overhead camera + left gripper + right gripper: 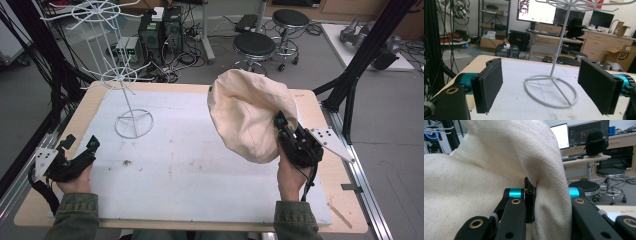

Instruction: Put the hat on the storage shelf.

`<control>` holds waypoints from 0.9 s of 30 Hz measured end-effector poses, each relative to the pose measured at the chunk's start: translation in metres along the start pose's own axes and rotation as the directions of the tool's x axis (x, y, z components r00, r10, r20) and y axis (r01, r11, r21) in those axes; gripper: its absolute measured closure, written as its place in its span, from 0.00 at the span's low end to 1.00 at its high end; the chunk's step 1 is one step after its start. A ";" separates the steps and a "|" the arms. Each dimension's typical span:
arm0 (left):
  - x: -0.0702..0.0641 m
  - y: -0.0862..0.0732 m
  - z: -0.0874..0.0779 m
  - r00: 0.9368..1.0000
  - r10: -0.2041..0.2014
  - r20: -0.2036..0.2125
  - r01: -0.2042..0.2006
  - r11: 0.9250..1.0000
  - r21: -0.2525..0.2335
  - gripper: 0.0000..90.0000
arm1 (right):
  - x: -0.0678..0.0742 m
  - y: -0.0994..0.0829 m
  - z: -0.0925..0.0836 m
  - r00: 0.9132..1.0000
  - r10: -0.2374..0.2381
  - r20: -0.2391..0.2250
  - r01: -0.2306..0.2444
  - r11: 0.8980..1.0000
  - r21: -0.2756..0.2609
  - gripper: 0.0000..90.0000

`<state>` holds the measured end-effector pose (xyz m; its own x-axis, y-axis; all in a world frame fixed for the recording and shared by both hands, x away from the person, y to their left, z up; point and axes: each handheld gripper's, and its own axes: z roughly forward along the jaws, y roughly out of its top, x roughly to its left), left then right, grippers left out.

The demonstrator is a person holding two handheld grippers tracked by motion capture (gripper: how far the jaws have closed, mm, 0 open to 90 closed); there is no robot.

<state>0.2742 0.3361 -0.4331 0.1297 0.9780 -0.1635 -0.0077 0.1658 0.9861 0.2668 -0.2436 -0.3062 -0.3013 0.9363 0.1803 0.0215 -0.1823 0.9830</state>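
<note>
Cream cloth hat (245, 117) hangs from the right gripper (281, 123), whose jaws are clamped tight on a fold near its edge; the right gripper view shows the fabric (499, 170) bunched between the black jaws. The hat is lifted clear of the white mat (190, 170), over the table's right half. With only a thin pinch of cloth held, the hat could slide free if swung, and its loose crown could snag a prong of the white wire hat stand (131, 95), tipping it. The left gripper (80, 150) rests near the left edge, jaws wide apart and empty, facing the stand's ring base (551, 91). No containers are on the table.
</note>
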 end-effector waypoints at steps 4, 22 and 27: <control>0.000 0.000 0.000 1.000 0.000 0.002 0.000 1.000 -0.001 0.23 | 0.007 0.007 0.005 1.000 -0.007 -0.004 0.007 1.000 -0.014 0.86; -0.004 -0.001 0.001 1.000 -0.003 0.023 0.003 1.000 0.003 0.23 | 0.035 0.035 0.042 0.996 0.046 -0.079 -0.051 0.996 -0.069 0.86; -0.004 -0.001 0.002 1.000 -0.006 0.025 0.006 1.000 0.004 0.23 | 0.046 0.041 0.054 0.993 0.062 -0.097 -0.071 0.993 -0.092 0.86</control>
<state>0.2757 0.3314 -0.4337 0.1546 0.9734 -0.1691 -0.0025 0.1715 0.9852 0.3055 -0.1921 -0.2556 -0.3905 0.8897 0.2364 -0.0450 -0.2749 0.9604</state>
